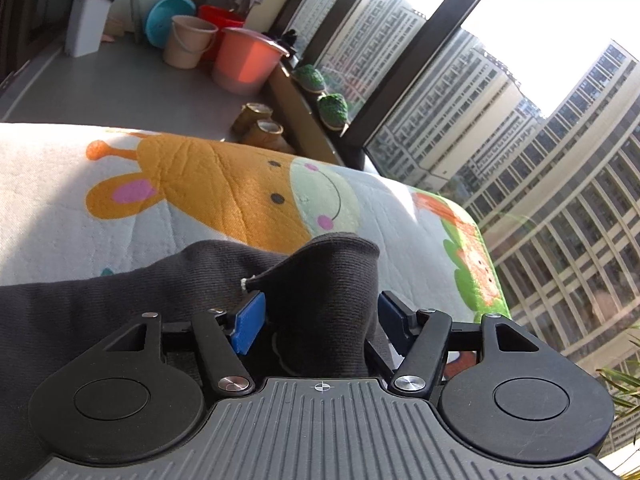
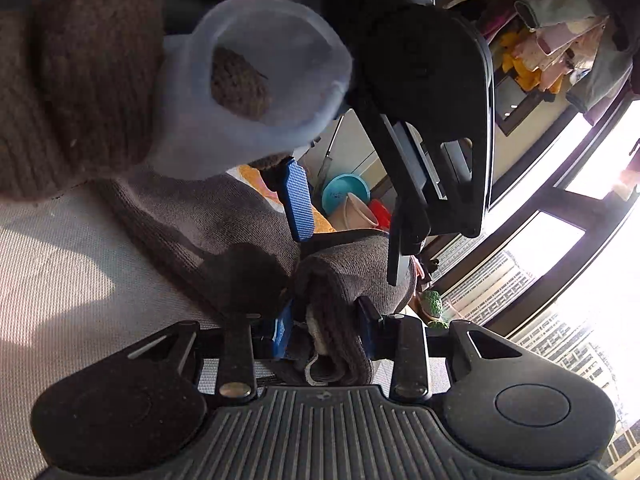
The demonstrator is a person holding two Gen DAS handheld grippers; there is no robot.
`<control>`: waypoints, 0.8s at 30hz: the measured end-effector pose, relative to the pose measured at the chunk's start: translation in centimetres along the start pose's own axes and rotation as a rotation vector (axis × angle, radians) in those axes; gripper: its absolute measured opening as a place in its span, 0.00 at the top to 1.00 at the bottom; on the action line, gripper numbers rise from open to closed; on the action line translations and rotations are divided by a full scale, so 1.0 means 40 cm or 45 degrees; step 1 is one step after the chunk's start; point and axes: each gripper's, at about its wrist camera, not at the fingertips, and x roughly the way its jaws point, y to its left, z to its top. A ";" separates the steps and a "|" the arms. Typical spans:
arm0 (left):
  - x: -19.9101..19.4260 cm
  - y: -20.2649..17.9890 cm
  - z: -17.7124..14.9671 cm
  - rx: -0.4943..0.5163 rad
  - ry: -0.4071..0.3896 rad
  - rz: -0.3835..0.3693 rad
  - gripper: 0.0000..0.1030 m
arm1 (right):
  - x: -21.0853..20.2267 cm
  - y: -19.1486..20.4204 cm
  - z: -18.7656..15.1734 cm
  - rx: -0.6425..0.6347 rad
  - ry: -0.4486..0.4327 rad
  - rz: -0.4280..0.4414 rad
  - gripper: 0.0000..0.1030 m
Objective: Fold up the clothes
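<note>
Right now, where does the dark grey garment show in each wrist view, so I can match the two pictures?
Left wrist view: the dark grey garment fills the lower left and centre, bunched between the left gripper pads, lying on the cartoon blanket.
Right wrist view: it sits at centre, an edge clamped in the right gripper.
Shared landmark: the teal basin.

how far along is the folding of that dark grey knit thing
Early to midway, at a guess. Done: nothing shows a finished fold. In hand: the left gripper and right gripper each pinch bunched fabric of the dark grey knit garment, lifted off the cartoon giraffe blanket. Left: laying it over, flattening, releasing.
</note>
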 end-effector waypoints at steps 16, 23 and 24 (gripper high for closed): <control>0.052 0.101 -0.024 -0.197 0.067 -0.087 0.42 | 0.036 -0.360 -0.288 1.804 0.198 0.644 0.19; 0.022 0.112 -0.029 -0.195 0.029 -0.062 0.40 | 0.055 -0.276 -0.241 1.622 0.227 0.550 0.54; 0.009 0.111 -0.030 -0.184 0.014 -0.053 0.35 | 0.046 -0.270 -0.213 1.529 0.210 0.511 0.56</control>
